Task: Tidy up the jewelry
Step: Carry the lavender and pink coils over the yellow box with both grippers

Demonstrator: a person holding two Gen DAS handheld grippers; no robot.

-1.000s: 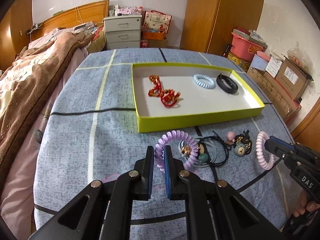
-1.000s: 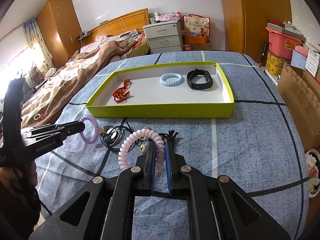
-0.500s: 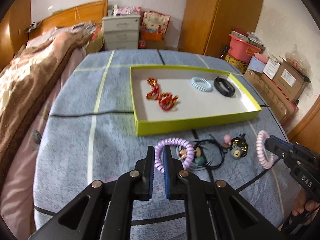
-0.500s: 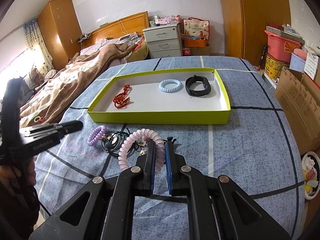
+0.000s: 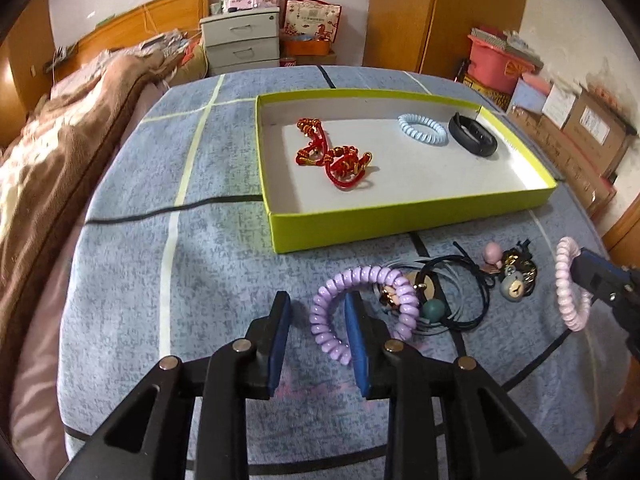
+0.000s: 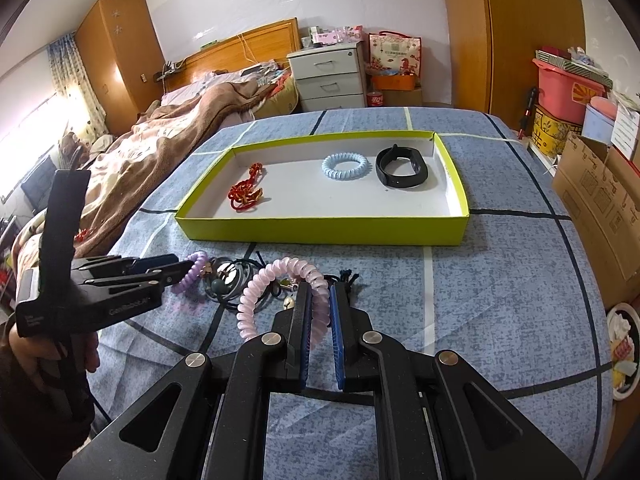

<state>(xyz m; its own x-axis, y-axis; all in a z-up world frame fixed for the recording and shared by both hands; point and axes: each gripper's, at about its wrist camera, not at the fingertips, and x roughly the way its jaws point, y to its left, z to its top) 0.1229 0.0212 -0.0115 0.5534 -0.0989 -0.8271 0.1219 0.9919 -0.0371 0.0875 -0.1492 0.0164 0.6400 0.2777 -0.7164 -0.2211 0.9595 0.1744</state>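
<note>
A yellow-green tray (image 5: 400, 216) (image 6: 320, 230) on the blue table holds a red cord bracelet (image 5: 334, 156), a light blue coil band (image 5: 422, 129) and a black band (image 5: 472, 139). My left gripper (image 5: 316, 334) is open; a purple coil band (image 5: 360, 312) hangs around its right finger, over the pile of loose hair ties and charms (image 5: 460, 292). My right gripper (image 6: 318, 330) is shut on a pink coil band (image 6: 280, 292), which also shows in the left wrist view (image 5: 570, 284).
A bed with a brown blanket (image 6: 160, 140) lies to the left of the table. Drawers (image 6: 328, 76) stand behind. Cardboard boxes (image 6: 600, 200) and a pink bin (image 6: 564, 84) stand to the right. A wooden wardrobe (image 6: 512, 32) is at the back right.
My left gripper has opened; the purple coil band was clamped between its fingers and now hangs on the right finger. The right gripper keeps its hold on the pink band.
</note>
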